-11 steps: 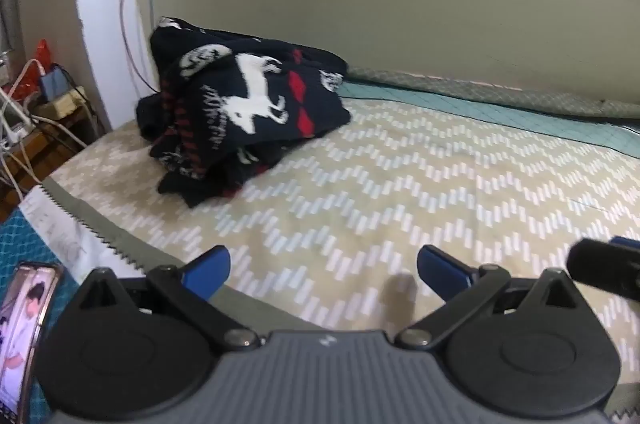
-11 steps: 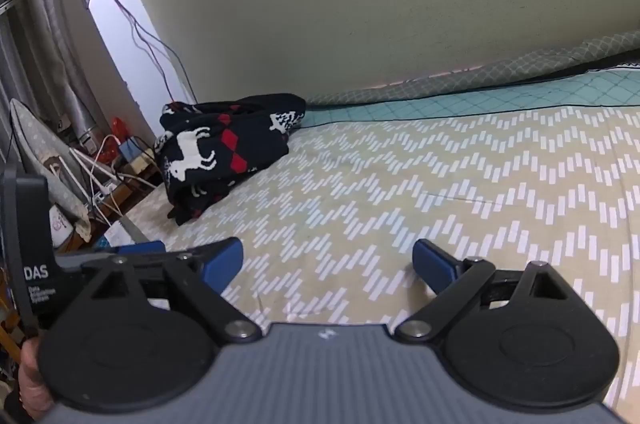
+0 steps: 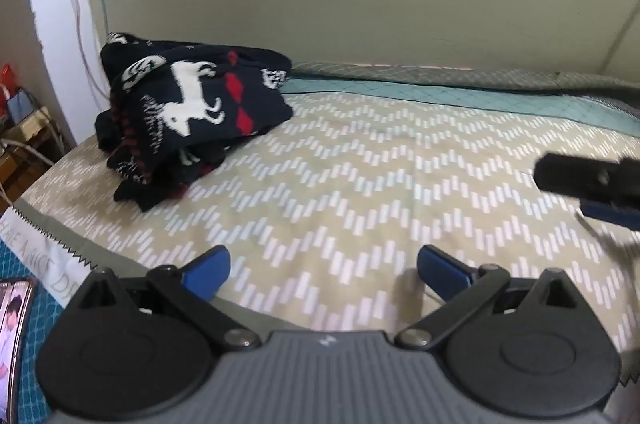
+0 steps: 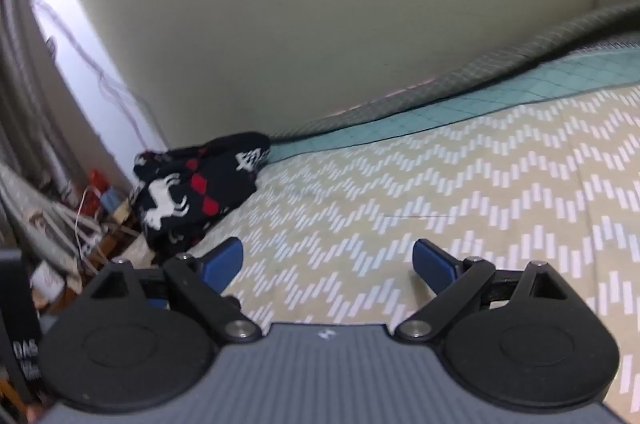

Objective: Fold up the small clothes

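Observation:
A dark navy sweater with white reindeer and red diamonds lies in a folded heap at the far left corner of the bed; it also shows in the right wrist view. My left gripper is open and empty, low over the bed's near edge, well short of the sweater. My right gripper is open and empty above the bedspread, right of the sweater; part of it shows at the right edge of the left wrist view.
The bed has a beige zigzag bedspread with a teal quilt strip along the wall. A phone lies at the near left. Cables and clutter sit on the floor left of the bed.
My right gripper has risen and tilted, and now sits higher at the right edge of the left wrist view. The left gripper has shifted slightly. The sweater has not moved.

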A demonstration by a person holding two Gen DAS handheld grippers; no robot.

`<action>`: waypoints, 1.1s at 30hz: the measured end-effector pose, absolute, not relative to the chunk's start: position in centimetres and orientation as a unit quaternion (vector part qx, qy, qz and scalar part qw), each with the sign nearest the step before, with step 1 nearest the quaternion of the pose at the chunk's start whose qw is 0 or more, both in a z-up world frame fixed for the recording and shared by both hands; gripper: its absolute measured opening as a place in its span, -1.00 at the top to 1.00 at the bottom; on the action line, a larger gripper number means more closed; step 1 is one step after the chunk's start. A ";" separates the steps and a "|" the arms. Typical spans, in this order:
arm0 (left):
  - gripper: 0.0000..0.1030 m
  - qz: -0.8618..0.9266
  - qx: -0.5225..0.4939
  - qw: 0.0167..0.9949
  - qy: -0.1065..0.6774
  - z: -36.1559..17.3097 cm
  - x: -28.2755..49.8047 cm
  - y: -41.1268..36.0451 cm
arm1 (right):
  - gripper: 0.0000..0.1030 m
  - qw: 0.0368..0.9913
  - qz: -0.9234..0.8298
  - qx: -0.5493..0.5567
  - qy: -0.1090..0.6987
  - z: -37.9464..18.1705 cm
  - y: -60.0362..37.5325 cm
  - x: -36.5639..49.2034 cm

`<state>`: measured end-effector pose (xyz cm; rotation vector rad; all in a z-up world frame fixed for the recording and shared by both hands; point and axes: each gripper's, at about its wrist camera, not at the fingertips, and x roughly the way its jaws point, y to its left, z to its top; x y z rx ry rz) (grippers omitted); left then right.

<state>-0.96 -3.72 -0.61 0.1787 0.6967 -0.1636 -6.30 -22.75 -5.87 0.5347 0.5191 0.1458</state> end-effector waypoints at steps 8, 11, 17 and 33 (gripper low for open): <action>-0.99 -0.098 0.126 0.933 0.322 -0.3 -2.1 -4.5 | -0.71 0.926 0.069 0.272 0.252 -6.2 -23.1 -6.4; -0.99 -0.099 0.130 0.933 0.320 -0.3 -2.2 -4.6 | -0.71 0.925 0.069 0.275 0.252 -6.3 -23.2 -6.4; -0.99 -0.101 0.127 0.933 0.322 -0.3 -2.1 -4.4 | -0.71 0.925 0.070 0.276 0.250 -6.7 -23.1 -6.6; -0.99 -0.097 0.126 0.932 0.324 -0.6 -2.0 -4.5 | -0.71 0.925 0.069 0.277 0.250 -6.8 -23.0 -6.8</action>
